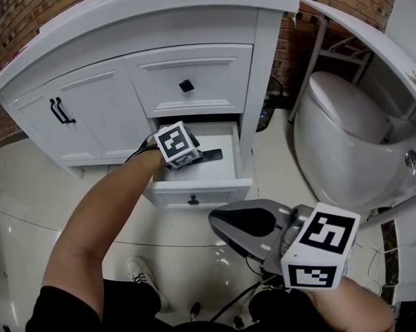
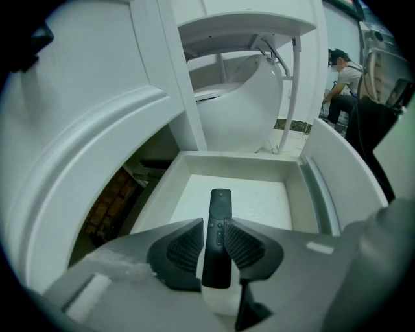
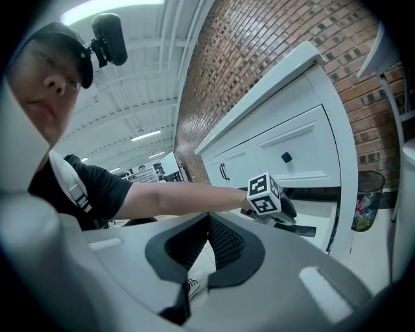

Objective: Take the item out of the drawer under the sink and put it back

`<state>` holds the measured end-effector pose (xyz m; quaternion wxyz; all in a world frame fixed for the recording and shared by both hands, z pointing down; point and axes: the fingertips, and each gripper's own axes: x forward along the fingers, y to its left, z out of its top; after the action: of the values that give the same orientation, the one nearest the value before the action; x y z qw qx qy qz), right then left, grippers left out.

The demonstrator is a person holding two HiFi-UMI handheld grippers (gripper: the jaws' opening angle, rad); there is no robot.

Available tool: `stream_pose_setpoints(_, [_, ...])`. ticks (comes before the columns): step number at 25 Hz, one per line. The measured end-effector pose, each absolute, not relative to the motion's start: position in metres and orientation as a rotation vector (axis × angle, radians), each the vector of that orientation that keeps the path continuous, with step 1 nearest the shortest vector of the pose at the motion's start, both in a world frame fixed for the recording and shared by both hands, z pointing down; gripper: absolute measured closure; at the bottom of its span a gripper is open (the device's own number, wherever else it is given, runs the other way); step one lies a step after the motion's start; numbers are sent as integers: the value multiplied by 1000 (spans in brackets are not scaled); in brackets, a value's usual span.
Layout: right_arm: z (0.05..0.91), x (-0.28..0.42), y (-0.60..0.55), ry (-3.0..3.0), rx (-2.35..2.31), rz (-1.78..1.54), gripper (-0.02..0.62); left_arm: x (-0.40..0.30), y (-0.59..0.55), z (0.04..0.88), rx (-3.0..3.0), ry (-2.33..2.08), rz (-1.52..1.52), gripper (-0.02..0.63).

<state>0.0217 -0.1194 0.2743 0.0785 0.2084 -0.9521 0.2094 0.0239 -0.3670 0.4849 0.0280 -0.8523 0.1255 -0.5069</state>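
At the lower centre of the left gripper view, the left claw (image 2: 215,224) has its pads pressed against the long sides of the black remote control (image 2: 218,253), inside the open white drawer (image 2: 259,201), apparently gripping it for lifting out, while the right claw (image 3: 207,220), closed on nothing, waits aside.

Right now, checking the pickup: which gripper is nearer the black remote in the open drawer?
Left. The left gripper is closed on the remote inside the drawer; the right gripper hangs shut and empty outside the drawer.

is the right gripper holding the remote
No, the right gripper has its jaws together and empty; the remote is clamped in the left gripper.
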Motion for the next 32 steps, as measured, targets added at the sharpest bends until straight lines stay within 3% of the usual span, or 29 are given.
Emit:
stream_pose_setpoints(6, [274,21,-120,-2839,656,605,588,17,-360,457,-2639,430,-1509,600])
stream_pose_setpoints(13, [273,18,-115,-2826,690,572,588,6,-343,421,-2725,536,-1409,600])
stream_pose_setpoints(32, [261,30,-117,-2830,888,521,588,-31,-186,258,-2937,703,-671,600])
